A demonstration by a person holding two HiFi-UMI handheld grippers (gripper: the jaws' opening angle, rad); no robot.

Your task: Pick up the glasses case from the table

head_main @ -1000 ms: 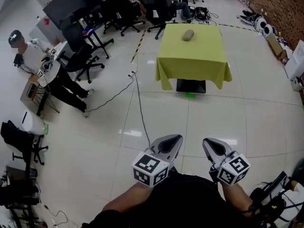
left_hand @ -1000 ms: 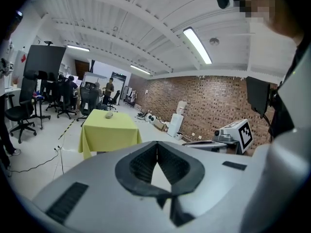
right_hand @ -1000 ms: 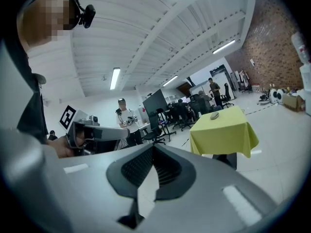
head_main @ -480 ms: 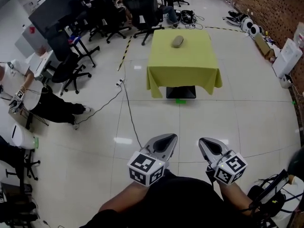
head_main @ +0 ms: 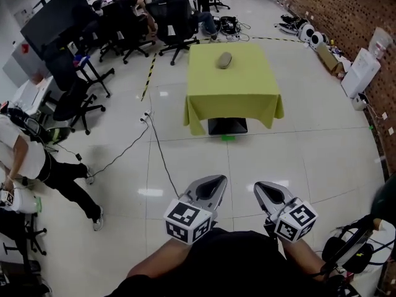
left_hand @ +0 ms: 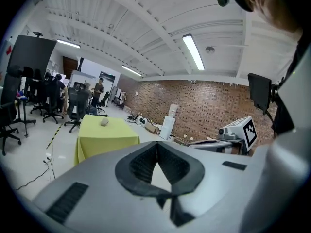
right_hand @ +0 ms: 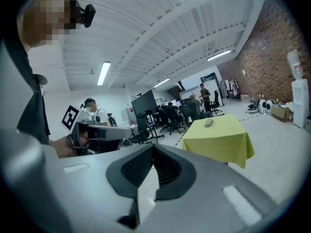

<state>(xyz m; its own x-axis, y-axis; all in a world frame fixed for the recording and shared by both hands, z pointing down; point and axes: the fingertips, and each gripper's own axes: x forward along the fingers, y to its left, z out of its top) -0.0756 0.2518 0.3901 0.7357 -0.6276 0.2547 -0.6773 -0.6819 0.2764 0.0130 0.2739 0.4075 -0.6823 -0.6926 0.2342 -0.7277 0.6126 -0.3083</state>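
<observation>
A grey oval glasses case (head_main: pixel 224 60) lies on the far part of a table covered with a yellow-green cloth (head_main: pixel 234 94), well ahead of me across the tiled floor. The same case (left_hand: pixel 104 122) (right_hand: pixel 209 123) shows small on the cloth in both gripper views. My left gripper (head_main: pixel 214 184) and right gripper (head_main: pixel 263 188) are held side by side low in the head view, far short of the table. Both have their jaws shut with nothing between them.
Black office chairs (head_main: pixel 170 26) and a large dark screen (head_main: pixel 52 17) stand at the back left. A person (head_main: pixel 28 159) stands at the left. A cable (head_main: pixel 158 144) runs across the floor. Boxes and white devices (head_main: pixel 359 73) line the brick wall on the right.
The table and the case have drawn closer and shifted slightly left in the head view as I walk toward them. Both grippers stay shut and side by side. The person at left has moved.
</observation>
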